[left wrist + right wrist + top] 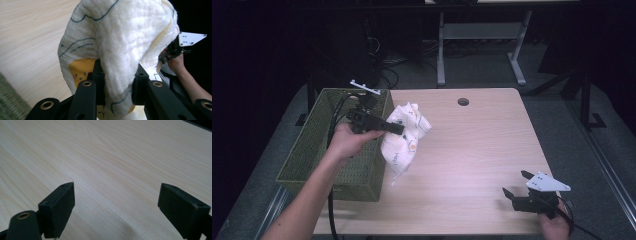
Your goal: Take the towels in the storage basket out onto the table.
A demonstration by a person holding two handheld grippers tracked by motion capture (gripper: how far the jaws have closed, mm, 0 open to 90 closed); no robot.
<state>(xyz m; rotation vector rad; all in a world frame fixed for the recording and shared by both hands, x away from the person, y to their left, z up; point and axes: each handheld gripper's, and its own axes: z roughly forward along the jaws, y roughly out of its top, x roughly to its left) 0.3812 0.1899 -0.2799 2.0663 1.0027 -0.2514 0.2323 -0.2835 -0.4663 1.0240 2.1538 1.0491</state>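
While your left gripper (398,129) is clamped on the cloth (404,136), the bundle hangs in the air just beside the basket (312,150), above the table (472,150) near its left edge. The cloth is white, soft and fuzzy like knit or terry, bunched into a lumpy drooping shape, printed with thin dark curved lines and yellow patches. In the left gripper view your black jaws pinch a thick fold of it (117,50) from both sides, fabric bulging over the pads. The basket is olive green, woven mesh, rectangular with sloped walls. Tabletop is pale wood grain, smooth, with a round cable hole (463,101). Your right gripper (517,184) sits low at the near right corner, jaws spread wide, with bare wood between its blocky black pads (60,205).
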